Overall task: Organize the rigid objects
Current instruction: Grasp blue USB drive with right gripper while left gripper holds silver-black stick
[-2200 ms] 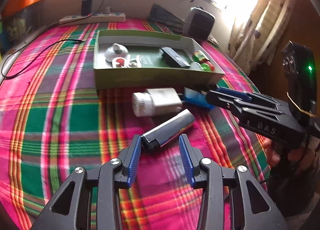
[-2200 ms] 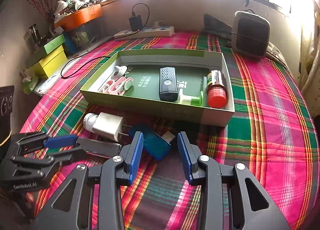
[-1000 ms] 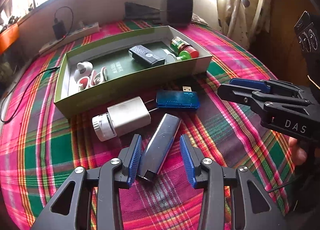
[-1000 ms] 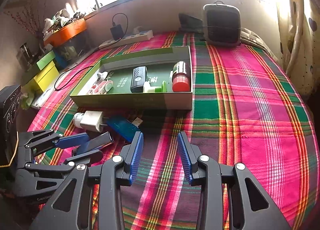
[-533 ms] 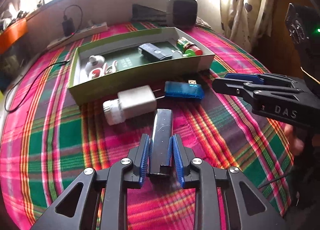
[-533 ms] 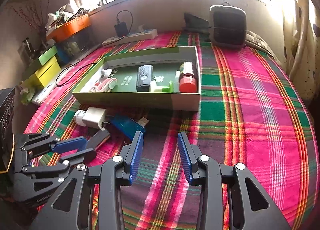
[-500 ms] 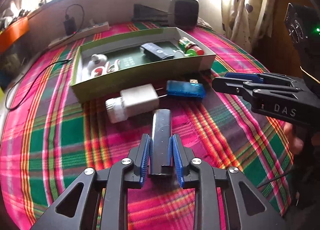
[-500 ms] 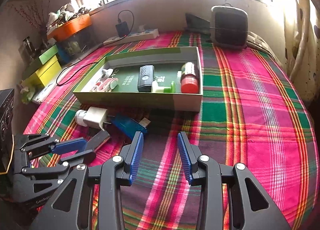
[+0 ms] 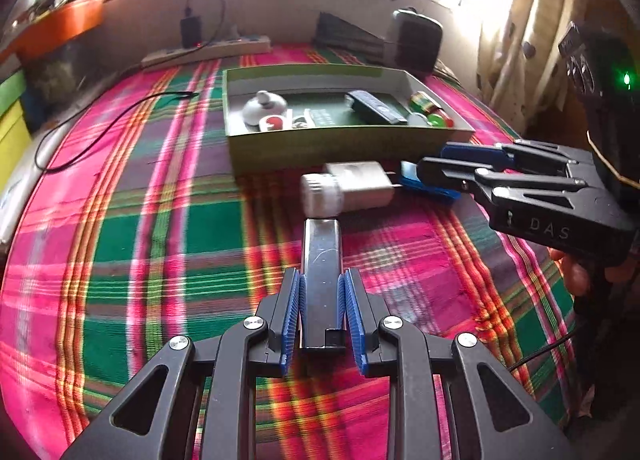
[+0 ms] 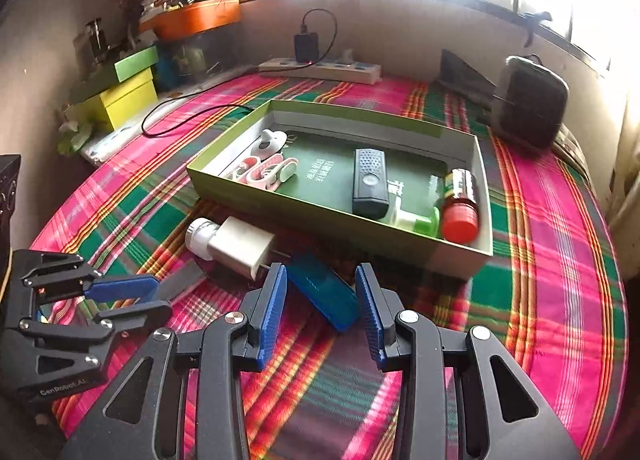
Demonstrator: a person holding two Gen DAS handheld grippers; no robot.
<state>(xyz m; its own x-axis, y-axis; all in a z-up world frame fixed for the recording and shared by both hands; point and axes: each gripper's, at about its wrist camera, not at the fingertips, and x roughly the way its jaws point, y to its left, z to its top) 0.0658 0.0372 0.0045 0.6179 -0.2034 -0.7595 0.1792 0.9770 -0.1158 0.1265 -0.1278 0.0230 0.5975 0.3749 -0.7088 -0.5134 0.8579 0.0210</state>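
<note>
Over plaid cloth [image 9: 120, 220], left tool [image 9: 322, 300] angled down, gripping lighter [image 9: 321, 260]

Glossy metal lighter [image 9: 321, 260], woven plaid cloth [image 9: 120, 240], translucent blue plastic USB stick [image 10: 324, 292].

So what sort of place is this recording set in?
Most likely a lived-in room at home, not a lab: a plaid cloth covers the work surface under a window with a patterned curtain, and a power strip and stacked coloured boxes sit along the wall.
</note>
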